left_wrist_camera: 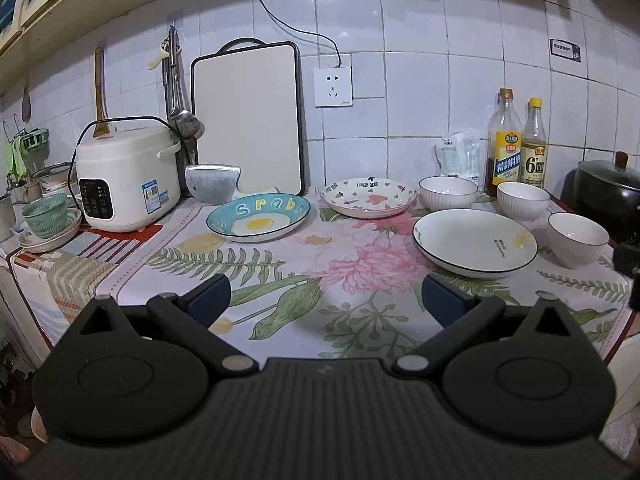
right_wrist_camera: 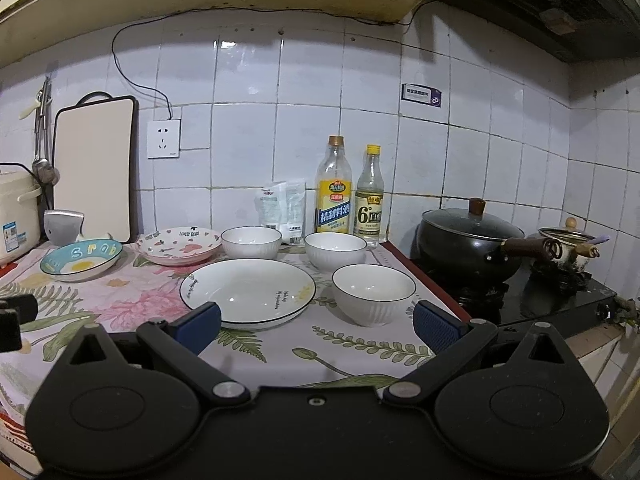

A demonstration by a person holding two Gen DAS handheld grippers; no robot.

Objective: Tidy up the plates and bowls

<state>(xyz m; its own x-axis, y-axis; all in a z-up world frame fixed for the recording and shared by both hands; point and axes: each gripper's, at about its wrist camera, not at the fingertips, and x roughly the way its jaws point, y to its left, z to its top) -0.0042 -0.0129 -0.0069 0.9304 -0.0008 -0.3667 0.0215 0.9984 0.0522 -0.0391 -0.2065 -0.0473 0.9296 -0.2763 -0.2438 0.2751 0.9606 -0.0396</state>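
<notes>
R gripper [right_wrist_camera: 316,326]: wide, empty | white plate [right_wrist_camera: 247,292] just ahead-left, nearest bowl [right_wrist_camera: 374,294] ahead-right | L gripper [left_wrist_camera: 326,300]: wide, empty, farther | R nearer.

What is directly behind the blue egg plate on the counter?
Behind the blue egg plate a cleaver blade leans by the white cutting board, which stands against the wall tiles. The board's foot is partly hidden.

"LOVELY BEAR" (pink plate [left_wrist_camera: 369,197])

a home kitchen: tiled wall, rice cooker [left_wrist_camera: 128,178], stove pot [right_wrist_camera: 470,242], seasoning bottles [right_wrist_camera: 334,188].
</notes>
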